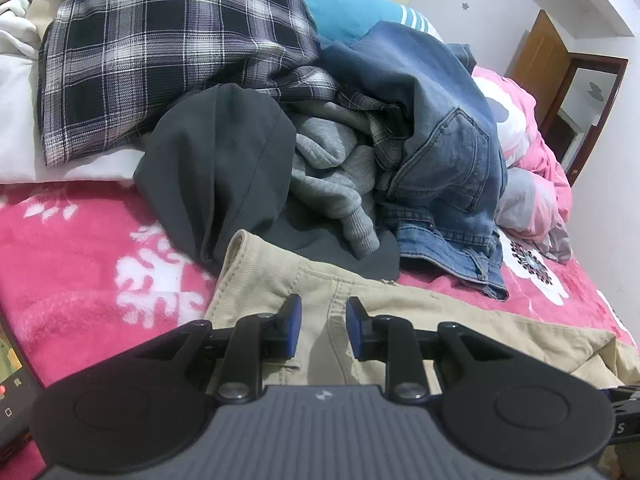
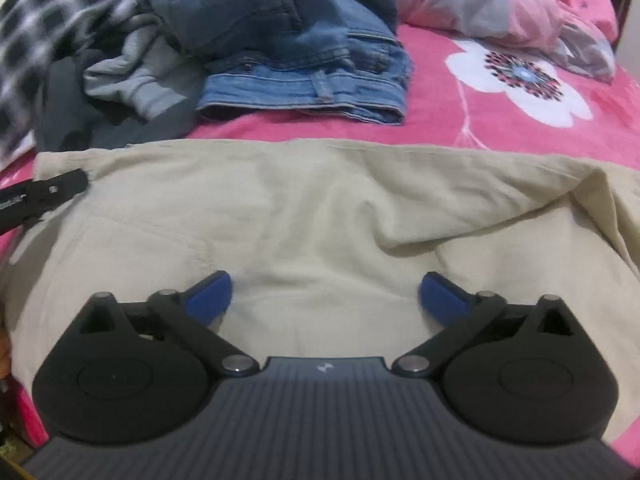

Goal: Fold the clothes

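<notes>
From my left wrist, my left tongs [image 1: 323, 326] stand narrowly parted over the beige trousers [image 1: 400, 320] on the pink bed cover [image 1: 80, 272]; a raised crease of the cloth runs between the blue pads [image 1: 294, 320], but whether they pinch it I cannot tell. Behind lies a heap: jeans [image 1: 444, 152], a grey sweatshirt [image 1: 332, 172], a plaid shirt [image 1: 152, 48].

From my right wrist, my right tongs [image 2: 323, 300] gape wide just above the flat trousers [image 2: 320, 208], gripping nothing. My left tongs [image 2: 48, 192] reach the cloth's far left corner.
</notes>
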{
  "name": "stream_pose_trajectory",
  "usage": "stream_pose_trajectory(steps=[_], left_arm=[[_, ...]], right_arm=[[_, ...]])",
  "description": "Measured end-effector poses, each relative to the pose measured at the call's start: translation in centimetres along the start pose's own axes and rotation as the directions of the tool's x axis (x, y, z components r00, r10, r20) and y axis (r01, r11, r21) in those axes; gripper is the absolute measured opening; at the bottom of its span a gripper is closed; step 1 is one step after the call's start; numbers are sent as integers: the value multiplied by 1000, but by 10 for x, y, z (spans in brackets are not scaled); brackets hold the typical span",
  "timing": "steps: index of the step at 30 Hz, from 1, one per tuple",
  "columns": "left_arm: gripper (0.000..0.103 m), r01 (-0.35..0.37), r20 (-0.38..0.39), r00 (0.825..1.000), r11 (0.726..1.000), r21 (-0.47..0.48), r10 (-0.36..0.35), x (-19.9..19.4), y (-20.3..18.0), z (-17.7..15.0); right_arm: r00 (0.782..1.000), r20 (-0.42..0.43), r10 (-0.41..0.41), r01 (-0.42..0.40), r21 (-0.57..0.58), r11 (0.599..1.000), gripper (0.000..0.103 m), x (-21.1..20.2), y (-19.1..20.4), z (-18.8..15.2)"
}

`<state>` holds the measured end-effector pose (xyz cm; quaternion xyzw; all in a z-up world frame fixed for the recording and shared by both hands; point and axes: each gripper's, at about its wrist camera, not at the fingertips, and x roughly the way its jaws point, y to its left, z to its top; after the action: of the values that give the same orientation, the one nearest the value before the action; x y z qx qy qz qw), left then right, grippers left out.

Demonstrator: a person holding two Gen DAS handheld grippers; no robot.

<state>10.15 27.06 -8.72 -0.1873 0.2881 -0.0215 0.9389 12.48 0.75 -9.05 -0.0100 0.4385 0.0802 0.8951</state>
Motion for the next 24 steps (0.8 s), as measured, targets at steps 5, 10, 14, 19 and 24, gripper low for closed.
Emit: stream_pose_trajectory(steps=[5, 10, 14, 19, 24], left_arm=[[26, 1, 2, 1000, 1000, 0, -1, 0, 1, 0], [26, 2, 3, 1000, 1000, -2, -2, -1, 2, -1], [26, 2, 3, 1000, 1000, -2, -2, 0, 1, -1], [26, 0, 3, 1000, 1000, 0, 0, 0, 1, -1], [26, 1, 4, 1000, 1000, 3, -1, 0, 1, -1]], right_arm=[[1000, 17, 18, -18, 15, 1000, 102, 0, -5, -3], [999, 18, 26, -26, 20, 999, 102, -1, -7, -3], [999, 34, 34, -35, 19, 999, 102, -1, -7, -6], [995, 61, 80, -81, 29, 996, 102, -4, -14, -9], [986, 65, 151, -157, 102, 982, 102, -8, -27, -6]])
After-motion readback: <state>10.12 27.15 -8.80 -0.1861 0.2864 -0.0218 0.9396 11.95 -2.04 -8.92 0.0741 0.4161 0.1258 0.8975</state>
